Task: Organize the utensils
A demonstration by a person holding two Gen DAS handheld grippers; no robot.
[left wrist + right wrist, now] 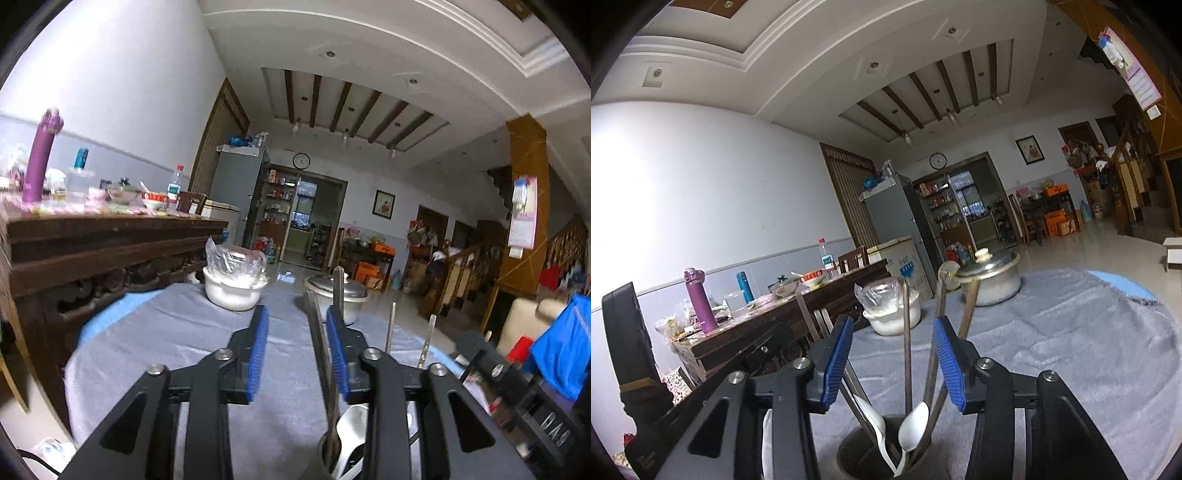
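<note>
A dark round utensil holder (864, 456) stands on the grey cloth (1052, 350) right under my right gripper (892, 330). It holds white plastic spoons (913, 430), a dark chopstick (907, 354) and several metal handles that rise between the open blue pads (947, 362). In the left wrist view the holder (327, 456) sits at the bottom, under the right finger. My left gripper (295, 326) is open and empty; a dark handle (320, 354) leans against its right pad (338, 354).
A white bowl with a plastic bag (234, 280) and a lidded steel pot (338, 291) stand at the far side of the cloth. A dark wooden sideboard (110, 243) with bottles runs along the left. The other gripper's black body (524, 391) is at the right.
</note>
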